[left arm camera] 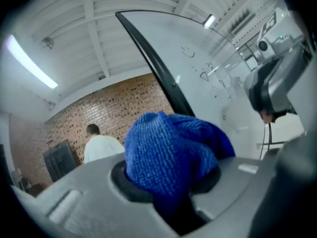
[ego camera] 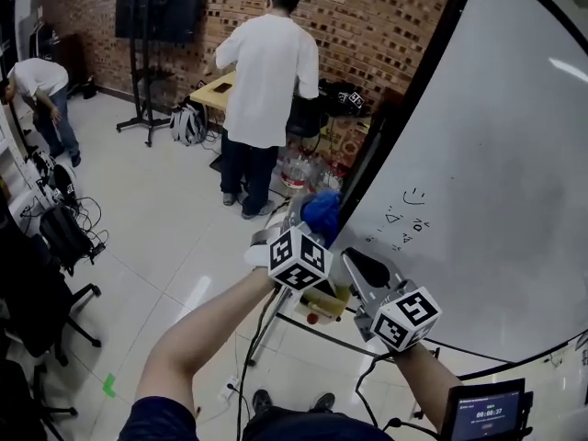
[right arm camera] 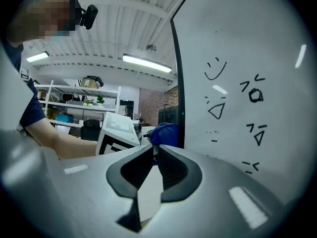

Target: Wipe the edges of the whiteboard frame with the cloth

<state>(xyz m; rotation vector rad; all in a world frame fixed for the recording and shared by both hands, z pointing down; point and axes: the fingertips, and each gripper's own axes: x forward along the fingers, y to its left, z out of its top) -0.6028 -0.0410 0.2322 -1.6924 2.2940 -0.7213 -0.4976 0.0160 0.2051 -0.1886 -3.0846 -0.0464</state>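
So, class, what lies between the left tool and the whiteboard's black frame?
The blue cloth, clamped in the left tool, fills that stretch beside the black frame; the head view shows it.

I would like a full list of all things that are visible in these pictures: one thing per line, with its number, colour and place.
whiteboard: one, white, upright at the right
frame: one, black, along the whiteboard's left edge
marker drawings: several, black, low on the whiteboard
cloth: one, blue, bunched, beside the frame
standing person: one, white top, at a table at the back
bent person: one, white top, far left
screen on stand: one, black, before the brick wall
brick wall: one, red-brown, at the back
left claw: one, grey, shut on the cloth
right claw: one, grey, shut and empty, near the whiteboard
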